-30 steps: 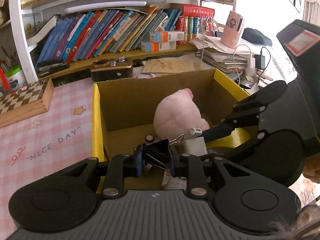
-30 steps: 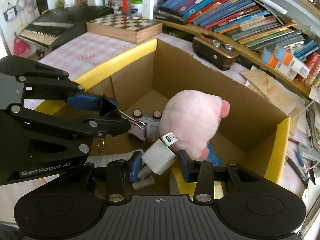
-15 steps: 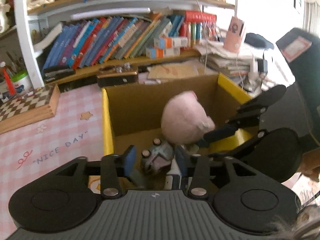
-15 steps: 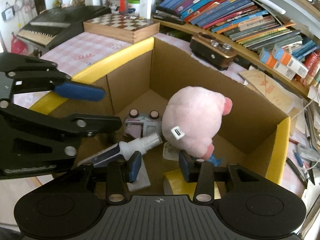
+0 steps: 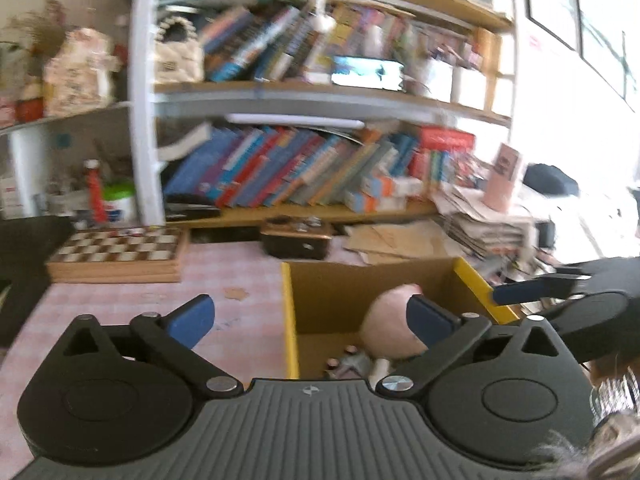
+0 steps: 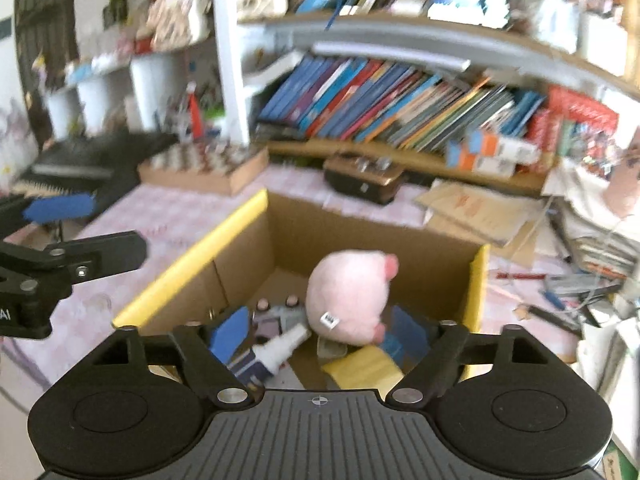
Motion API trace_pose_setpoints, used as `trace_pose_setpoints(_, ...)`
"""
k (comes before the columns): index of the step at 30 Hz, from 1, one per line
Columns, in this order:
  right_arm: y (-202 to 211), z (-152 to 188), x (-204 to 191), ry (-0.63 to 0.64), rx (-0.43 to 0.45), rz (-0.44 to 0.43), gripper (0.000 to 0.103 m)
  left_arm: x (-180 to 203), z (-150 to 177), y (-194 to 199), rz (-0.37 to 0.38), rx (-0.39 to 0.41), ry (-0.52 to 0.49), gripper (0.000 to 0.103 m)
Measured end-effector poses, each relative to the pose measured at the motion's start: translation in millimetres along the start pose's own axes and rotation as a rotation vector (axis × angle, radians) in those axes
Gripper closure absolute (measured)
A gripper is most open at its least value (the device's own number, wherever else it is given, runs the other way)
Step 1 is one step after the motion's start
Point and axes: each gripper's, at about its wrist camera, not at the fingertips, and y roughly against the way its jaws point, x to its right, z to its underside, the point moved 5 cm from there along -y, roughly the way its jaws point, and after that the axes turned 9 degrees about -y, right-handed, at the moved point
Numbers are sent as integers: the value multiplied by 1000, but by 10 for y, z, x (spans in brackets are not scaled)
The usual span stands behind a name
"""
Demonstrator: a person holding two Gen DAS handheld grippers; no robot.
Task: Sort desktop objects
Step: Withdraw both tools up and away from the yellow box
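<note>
Inside one cardboard box (image 6: 248,256): one pink plush (image 6: 348,296), one spray bottle (image 6: 280,346); both hand-held grippers (image 5: 310,320) (image 6: 316,330) just spread, empty.

You have one cardboard box (image 6: 240,264), one pink plush toy (image 6: 348,292), one white spray bottle (image 6: 280,350), one chessboard (image 5: 120,246), and two grippers.

**Two wrist views over one box**

We look forward along each gripper's fingers, tilted down, from close above the cardboard box (image 5: 362,280) (image 6: 304,224). Both views share the pink plush (image 5: 390,326) (image 6: 348,294), chessboard (image 5: 120,246) (image 6: 200,160) and bookshelf (image 5: 288,172) (image 6: 380,100).
</note>
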Motion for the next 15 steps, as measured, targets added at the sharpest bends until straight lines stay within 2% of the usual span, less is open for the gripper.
trace_pose_setpoints(7,342,92,-32,-104,93,59,7,-223,130,400,-73,14,59,0)
trace_pose_setpoints(15,610,445,-263,-184,114,132,5,-423,413,855,-88,17,105,0)
